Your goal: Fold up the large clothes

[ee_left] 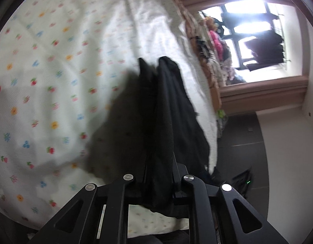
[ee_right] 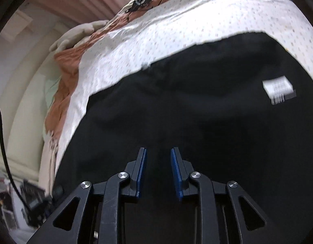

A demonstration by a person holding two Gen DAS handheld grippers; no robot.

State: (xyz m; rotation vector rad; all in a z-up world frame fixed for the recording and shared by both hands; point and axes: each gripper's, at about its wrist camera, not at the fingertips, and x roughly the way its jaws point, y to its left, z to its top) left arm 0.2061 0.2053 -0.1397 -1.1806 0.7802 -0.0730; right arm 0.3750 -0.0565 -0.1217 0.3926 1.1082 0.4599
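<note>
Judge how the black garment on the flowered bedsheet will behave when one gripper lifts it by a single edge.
Probably floppy: the black garment hangs in limp folds from the left gripper. It likely drags rather than slides as a sheet, since most of it lies spread on the flowered bedsheet. It seems unlikely to break.

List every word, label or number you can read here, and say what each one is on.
None can be read.
White tag on the black garment: rows of print, too blurred to make out.
Printed bedsheet: only small flower and fruit patterns, no lettering.
</note>
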